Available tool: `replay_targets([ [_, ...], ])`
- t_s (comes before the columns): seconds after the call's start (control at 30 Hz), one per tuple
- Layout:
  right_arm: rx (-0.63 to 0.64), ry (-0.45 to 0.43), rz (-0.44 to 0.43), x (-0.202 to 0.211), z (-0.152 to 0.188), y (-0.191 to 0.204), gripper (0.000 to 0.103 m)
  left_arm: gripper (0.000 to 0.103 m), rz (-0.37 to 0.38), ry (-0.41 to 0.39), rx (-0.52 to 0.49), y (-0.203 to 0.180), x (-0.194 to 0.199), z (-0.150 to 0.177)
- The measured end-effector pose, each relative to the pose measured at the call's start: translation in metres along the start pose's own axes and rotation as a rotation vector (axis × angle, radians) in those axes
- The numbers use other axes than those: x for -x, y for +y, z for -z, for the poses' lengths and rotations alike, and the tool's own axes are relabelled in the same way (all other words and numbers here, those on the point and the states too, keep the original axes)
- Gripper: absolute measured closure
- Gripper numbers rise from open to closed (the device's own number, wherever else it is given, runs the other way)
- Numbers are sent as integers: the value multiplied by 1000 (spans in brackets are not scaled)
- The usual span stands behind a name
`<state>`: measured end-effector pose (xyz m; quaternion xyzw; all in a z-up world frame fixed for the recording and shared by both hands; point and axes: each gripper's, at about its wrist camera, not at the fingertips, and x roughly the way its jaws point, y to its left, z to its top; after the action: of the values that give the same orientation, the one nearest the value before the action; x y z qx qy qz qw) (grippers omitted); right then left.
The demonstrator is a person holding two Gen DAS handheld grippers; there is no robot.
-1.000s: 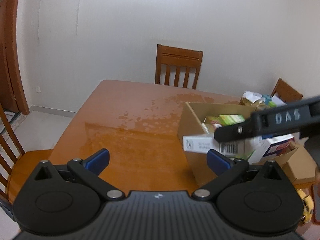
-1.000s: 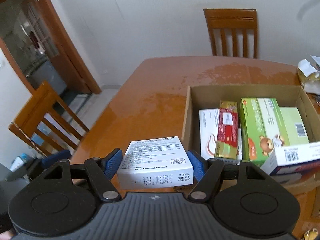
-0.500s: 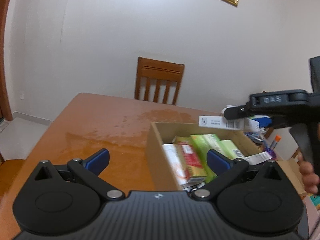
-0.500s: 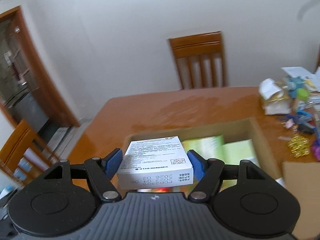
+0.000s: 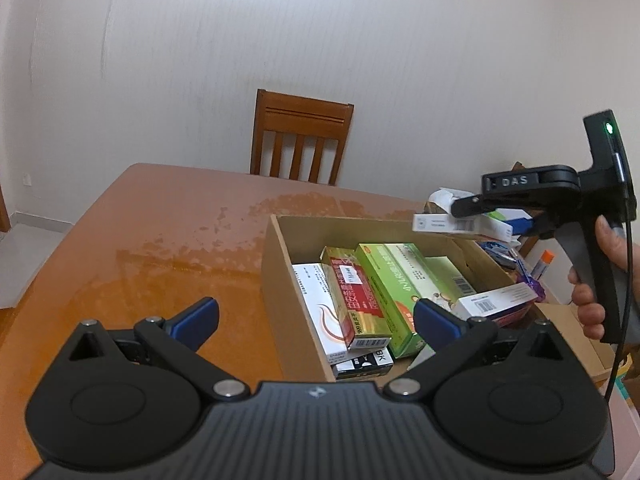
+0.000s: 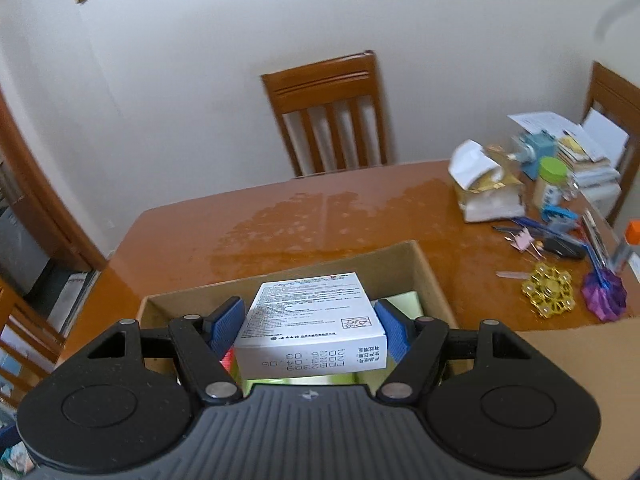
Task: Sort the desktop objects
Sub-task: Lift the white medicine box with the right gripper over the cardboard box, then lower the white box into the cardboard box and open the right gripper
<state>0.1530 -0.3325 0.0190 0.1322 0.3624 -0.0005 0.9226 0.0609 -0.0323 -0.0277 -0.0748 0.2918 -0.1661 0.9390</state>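
A white medicine box (image 6: 312, 320) is clamped between the blue pads of my right gripper (image 6: 310, 326), which hangs above the open cardboard box (image 6: 430, 280). In the left wrist view the same white box (image 5: 460, 226) hovers over the far right corner of the cardboard box (image 5: 276, 280), held by the right gripper (image 5: 472, 210) with a hand on its handle. The box holds several medicine packs: white, red (image 5: 352, 296) and green (image 5: 396, 292). My left gripper (image 5: 316, 318) stands open and empty in front of the cardboard box's near left corner.
Clutter lies on the wooden table (image 6: 280, 224) to the right: a torn white bag (image 6: 484, 192), a green-lidded jar (image 6: 552, 180), clips, pens, a gold spinner (image 6: 550, 290), a purple object (image 6: 604, 292). A brown cardboard sheet (image 6: 580, 360) lies near right. Chairs stand behind the table.
My right gripper carried the white box from the cardboard box's left side across to above its far right part. The left wrist view swung right, bringing the box's contents into view.
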Motion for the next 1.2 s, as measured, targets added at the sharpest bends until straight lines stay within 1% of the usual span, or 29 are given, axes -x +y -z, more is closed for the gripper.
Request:
replay_targets([
  [0.13,-40,7,34,-3,-1,-19,27,0,6,6,7,2,-5,1],
  [0.33,-61,33,65,-19,2,-33,27,0,7,24,20,5,-12,4],
  [0.53,-21,23,117,-28,2,-34,27,0,8,33,24,7,-15,4],
  [0.67,-16,41,118,-35,4,-37,27,0,10,36,29,7,-18,4],
  [0.87,32,48,143,-42,6,-32,27,0,19,44,32,7,-22,3],
  [1.0,46,61,149,-45,6,-29,16,0,29,45,19,4,-25,3],
  [1.2,0,55,110,-37,4,-34,16,0,40,47,1,1,-27,1],
])
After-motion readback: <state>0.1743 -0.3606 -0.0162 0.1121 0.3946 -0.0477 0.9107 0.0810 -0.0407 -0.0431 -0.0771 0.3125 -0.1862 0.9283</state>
